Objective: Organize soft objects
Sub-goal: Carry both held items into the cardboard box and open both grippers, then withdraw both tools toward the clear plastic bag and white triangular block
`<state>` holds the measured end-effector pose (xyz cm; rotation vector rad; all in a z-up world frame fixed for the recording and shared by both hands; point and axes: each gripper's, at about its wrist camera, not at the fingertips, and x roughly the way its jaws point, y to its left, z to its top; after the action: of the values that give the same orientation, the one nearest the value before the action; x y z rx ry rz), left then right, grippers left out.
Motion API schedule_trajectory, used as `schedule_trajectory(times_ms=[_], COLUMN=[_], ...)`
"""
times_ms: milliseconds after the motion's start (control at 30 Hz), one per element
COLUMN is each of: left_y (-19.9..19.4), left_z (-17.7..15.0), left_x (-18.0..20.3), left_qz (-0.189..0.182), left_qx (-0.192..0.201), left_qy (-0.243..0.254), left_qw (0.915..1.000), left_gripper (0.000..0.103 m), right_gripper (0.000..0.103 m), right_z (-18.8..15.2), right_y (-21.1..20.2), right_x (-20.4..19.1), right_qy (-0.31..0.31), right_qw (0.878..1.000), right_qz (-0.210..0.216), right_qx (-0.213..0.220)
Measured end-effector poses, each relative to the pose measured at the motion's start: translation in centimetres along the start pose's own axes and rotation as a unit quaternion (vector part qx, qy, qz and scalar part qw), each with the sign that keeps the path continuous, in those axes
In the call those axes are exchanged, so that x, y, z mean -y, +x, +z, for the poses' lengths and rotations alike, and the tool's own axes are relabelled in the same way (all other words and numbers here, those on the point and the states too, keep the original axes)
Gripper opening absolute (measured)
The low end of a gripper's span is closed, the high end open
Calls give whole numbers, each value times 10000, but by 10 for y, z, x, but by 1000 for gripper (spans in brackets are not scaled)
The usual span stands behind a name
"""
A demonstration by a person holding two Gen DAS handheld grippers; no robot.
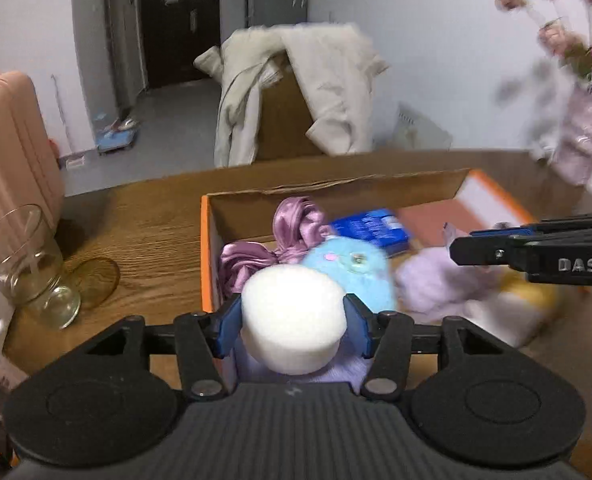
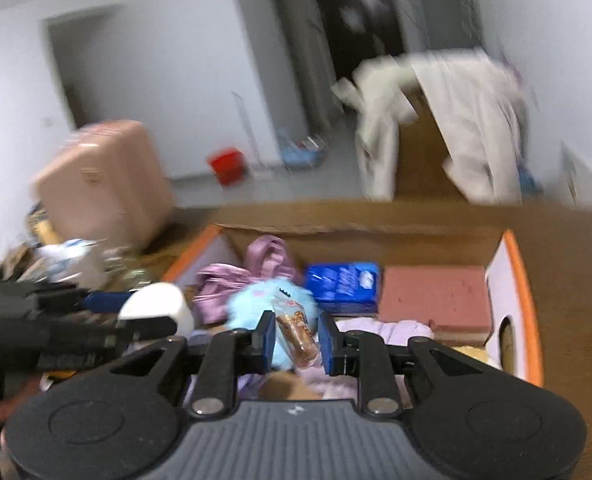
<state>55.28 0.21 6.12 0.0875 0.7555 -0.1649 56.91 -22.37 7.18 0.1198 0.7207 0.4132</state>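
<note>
My left gripper [image 1: 292, 320] is shut on a white round sponge [image 1: 292, 316] and holds it over the near left part of an orange-edged cardboard box [image 1: 206, 264]. Inside the box lie a purple satin cloth [image 1: 284, 232], a light blue plush toy [image 1: 352, 268], a blue packet [image 1: 372, 228], a pink sponge block [image 2: 436, 296] and lilac fluffy cloth [image 1: 440, 280]. My right gripper [image 2: 296, 340] shows at the right of the left wrist view [image 1: 456, 250]. Its jaws stand apart around a small brown wrapped item [image 2: 296, 336], above the box; contact is unclear.
The box stands on a wooden table [image 1: 144, 232]. A glass jar [image 1: 32, 268] and an amber glass lid [image 1: 96, 280] stand left of the box. A vase of pink flowers [image 1: 576, 136] is at the far right. A pink suitcase [image 1: 12, 152] and a coat-draped chair [image 1: 296, 92] stand beyond the table.
</note>
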Motion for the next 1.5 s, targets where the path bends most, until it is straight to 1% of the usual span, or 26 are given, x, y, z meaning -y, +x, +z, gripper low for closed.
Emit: schedule_trajectory(times_ms=[33, 67, 100, 133, 167, 200, 233, 267, 333, 433, 500, 567, 633, 667, 767, 833, 900, 967, 1033, 1133, 1233, 1300, 1367, 1433, 1500], left_y=[9, 16, 21, 22, 22, 22, 20, 16, 10, -6, -22, -44, -70, -82, -116, -143, -169, -195, -216, -245, -267, -278, -285, -289, -291], left_z=[5, 9, 10, 12, 12, 14, 13, 12, 13, 16, 19, 20, 20, 19, 11, -4, -28, -60, -91, -139, -189, -217, -241, -256, -262], left_x=[2, 4, 5, 6, 7, 8, 8, 7, 3, -5, -11, -15, -17, -17, -15, -13, -8, -1, 8, 24, 42, 52, 56, 61, 63], left_qz=[249, 361, 340, 234, 126, 94, 116, 119, 116, 129, 115, 78, 80, 77, 137, 168, 206, 189, 183, 145, 151, 288, 374, 302, 277], left_qx=[-2, -19, -76, -43, -21, -22, -2, 50, 151, 221, 322, 480, 628, 698, 873, 1082, 1315, 1569, 1796, 2000, 2154, 2177, 2116, 1955, 1883], left_qy=[9, 65, 84, 127, 165, 169, 139, 104, 33, -88, -143, -187, -207, -217, -242, -282, -373, -424, -452, -509, -486, -391, -420, -461, -435], left_qw=[9997, 9993, 9994, 9996, 9998, 9998, 9998, 9999, 9998, 9996, 9993, 9986, 9978, 9973, 9958, 9936, 9904, 9865, 9825, 9784, 9752, 9748, 9757, 9792, 9808], left_gripper=[64, 70, 78, 83, 84, 87, 89, 89, 93, 93, 93, 93, 94, 95, 95, 96, 97, 98, 101, 102, 103, 103, 103, 103, 103], right_gripper=[23, 27, 28, 36, 49, 53, 54, 55, 55, 58, 59, 64, 66, 69, 70, 70, 72, 76, 77, 77, 83, 85, 85, 86, 86], right_z=[3, 5, 5, 4, 3, 3, 3, 3, 4, 7, 9, 9, 9, 9, 1, -14, -38, -69, -100, -149, -197, -227, -253, -270, -278], right_y=[14, 26, 33, 39, 44, 45, 43, 39, 30, 5, -20, -47, -73, -84, -122, -148, -175, -200, -220, -246, -268, -279, -289, -294, -296], right_x=[2, 4, 5, 5, 4, 3, 3, 2, 2, -3, -6, -7, -9, -10, -14, -20, -27, -36, -45, -60, -75, -81, -86, -88, -89], right_qy=[127, 326, 480, 560, 585, 609, 642, 663, 656, 434, 304, 166, 20, -14, -136, -291, -438, -614, -734, -915, -1028, -1056, -1035, -977, -983], right_qw=[9998, 9991, 9984, 9978, 9974, 9975, 9977, 9976, 9976, 9990, 9993, 9994, 9991, 9989, 9980, 9963, 9936, 9901, 9869, 9827, 9789, 9783, 9795, 9818, 9834], right_qz=[-45, -44, 35, 144, 150, 70, 65, 163, 175, 71, 121, 78, -30, -73, -101, -138, -96, -54, -74, -90, -183, -231, -294, -229, -204], right_qx=[-141, -248, -290, -330, -384, -338, -223, -154, -102, 77, 186, 309, 429, 458, 615, 797, 1041, 1258, 1437, 1607, 1754, 1767, 1701, 1613, 1510])
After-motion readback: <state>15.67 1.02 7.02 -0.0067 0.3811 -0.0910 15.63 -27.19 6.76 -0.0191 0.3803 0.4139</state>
